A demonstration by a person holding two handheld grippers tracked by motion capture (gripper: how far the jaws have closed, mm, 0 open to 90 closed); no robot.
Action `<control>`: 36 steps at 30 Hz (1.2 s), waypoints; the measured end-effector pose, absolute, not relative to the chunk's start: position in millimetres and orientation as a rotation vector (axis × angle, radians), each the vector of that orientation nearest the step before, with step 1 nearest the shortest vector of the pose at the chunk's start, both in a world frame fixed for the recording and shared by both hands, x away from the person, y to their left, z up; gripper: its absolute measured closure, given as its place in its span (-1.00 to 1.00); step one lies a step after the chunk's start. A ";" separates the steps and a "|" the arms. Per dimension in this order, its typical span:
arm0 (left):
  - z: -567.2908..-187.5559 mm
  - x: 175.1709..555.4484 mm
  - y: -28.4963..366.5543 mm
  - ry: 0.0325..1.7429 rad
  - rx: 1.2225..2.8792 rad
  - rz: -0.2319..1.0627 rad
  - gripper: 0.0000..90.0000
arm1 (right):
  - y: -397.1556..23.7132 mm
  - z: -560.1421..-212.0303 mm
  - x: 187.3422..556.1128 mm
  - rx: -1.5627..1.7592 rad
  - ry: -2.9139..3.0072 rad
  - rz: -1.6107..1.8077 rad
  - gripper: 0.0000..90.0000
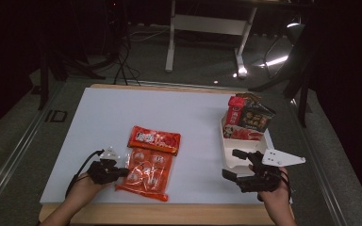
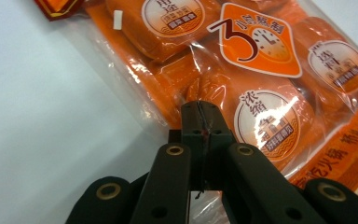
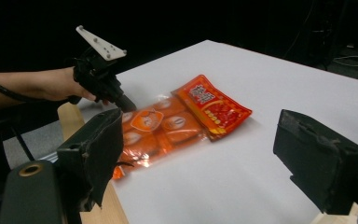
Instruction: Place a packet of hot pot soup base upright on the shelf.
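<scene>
Orange snack bag (image 1: 147, 172) lies flat on the desk (image 1: 99, 122), just left of the white tray (image 1: 231, 157). Left gripper (image 2: 200, 112) is pinched closed on its clear plastic edge, likely to lift it. Right gripper (image 1: 235, 165) waits beside the tray, jaws wide, empty.

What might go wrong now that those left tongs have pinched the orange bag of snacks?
The left tongs are shut on just the thin clear edge of the orange bag, so the plastic might slip out or tear when lifted. The red packet seems to lie partly on that bag and could get dragged along. The white tray already holds packets, leaving only its near end free.
</scene>
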State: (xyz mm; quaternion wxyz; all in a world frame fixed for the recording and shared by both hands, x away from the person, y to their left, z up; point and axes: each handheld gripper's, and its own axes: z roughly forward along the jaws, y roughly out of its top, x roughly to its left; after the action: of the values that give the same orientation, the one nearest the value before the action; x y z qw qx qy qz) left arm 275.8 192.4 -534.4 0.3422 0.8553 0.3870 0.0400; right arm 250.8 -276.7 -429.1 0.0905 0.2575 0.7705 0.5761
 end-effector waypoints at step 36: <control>-518.8 293.4 128.7 0.826 2.086 0.074 0.98 | -278.8 -431.0 248.0 0.756 2.284 1.689 -0.64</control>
State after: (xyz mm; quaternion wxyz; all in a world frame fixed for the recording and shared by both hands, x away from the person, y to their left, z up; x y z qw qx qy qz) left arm 293.4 128.7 -518.8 0.4334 0.8374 0.3317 0.0297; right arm 248.0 -278.8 -431.0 0.1006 0.2559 0.7731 0.5716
